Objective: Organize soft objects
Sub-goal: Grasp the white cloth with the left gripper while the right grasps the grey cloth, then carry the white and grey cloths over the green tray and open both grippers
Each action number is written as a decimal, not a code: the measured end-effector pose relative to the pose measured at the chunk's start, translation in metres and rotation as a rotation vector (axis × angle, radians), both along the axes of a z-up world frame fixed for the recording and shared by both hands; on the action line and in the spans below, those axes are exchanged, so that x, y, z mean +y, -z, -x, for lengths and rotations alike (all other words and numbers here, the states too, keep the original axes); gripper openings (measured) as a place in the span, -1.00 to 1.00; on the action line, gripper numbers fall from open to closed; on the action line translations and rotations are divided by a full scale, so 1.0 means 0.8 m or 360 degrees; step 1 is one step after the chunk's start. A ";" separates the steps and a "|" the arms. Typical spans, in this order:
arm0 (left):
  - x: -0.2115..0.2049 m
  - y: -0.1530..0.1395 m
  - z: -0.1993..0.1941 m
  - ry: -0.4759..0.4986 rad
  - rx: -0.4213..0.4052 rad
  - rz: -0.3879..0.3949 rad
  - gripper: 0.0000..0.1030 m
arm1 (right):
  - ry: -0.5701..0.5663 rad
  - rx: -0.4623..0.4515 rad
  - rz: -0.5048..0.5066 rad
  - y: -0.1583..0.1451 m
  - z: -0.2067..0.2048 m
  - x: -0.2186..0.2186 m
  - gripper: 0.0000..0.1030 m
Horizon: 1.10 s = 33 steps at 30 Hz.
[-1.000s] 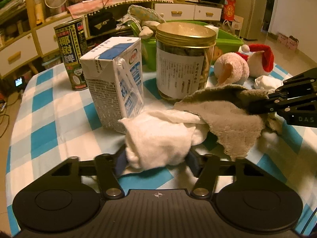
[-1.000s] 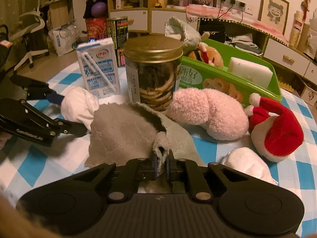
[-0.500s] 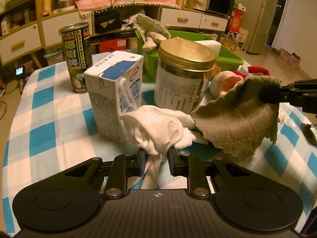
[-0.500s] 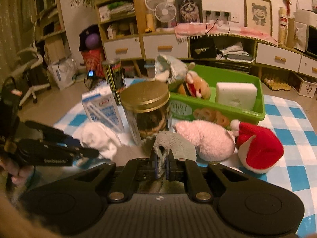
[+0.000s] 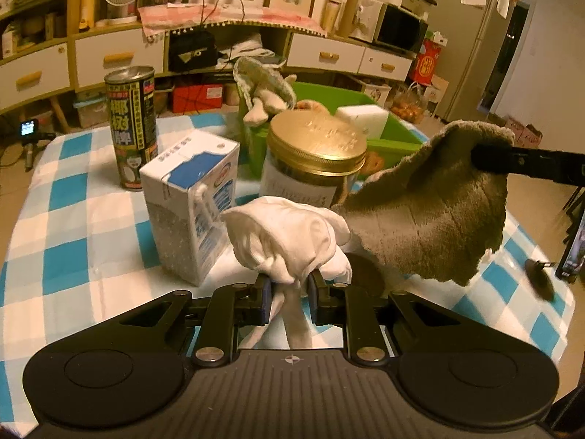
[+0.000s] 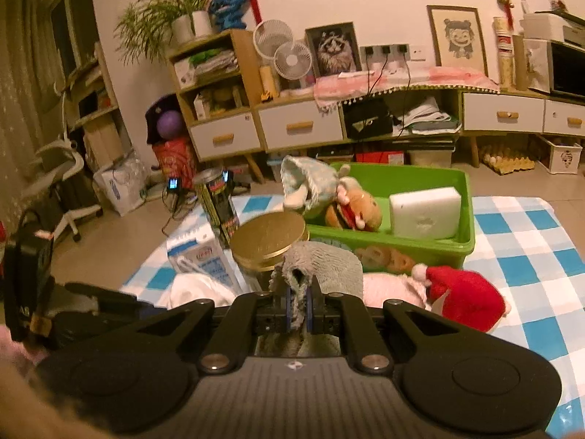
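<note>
jaws of our left gripper [image 5: 289, 292] clench white cloth [image 5: 289, 234]; right gripper [image 6: 299, 305] pinches grey towel [image 5: 435, 216] aloft, clearing jar [image 5: 314, 161] toward far green bin [image 6: 464, 216].

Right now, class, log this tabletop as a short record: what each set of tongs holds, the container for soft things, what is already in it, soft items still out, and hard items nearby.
left tongs: shut on white cloth
right tongs: shut on grey towel, lifted off the table
container: green bin
already in bin: plush toys, white sponge block
soft items still out: pink plush, red Santa hat
hard items nearby: gold-lidded jar, milk carton, tall can
</note>
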<state>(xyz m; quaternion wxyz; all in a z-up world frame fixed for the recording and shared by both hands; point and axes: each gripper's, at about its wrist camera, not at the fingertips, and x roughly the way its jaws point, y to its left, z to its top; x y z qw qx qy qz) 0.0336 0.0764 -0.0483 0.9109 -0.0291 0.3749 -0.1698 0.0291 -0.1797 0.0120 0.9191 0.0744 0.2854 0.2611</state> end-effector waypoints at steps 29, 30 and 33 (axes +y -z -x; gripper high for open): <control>-0.016 -0.096 -0.036 -0.0219 -0.0167 0.0251 -0.65 | 0.0512 -0.0160 -0.0431 -0.078 -0.061 -0.094 -0.96; -0.018 -0.099 -0.041 -0.0225 -0.0165 0.0264 -0.65 | 0.0535 -0.0154 -0.0456 -0.078 -0.066 -0.098 -0.96; -0.025 -0.109 -0.056 -0.0235 -0.0170 0.0269 -0.65 | 0.0595 -0.0124 -0.0541 -0.075 -0.082 -0.105 -0.96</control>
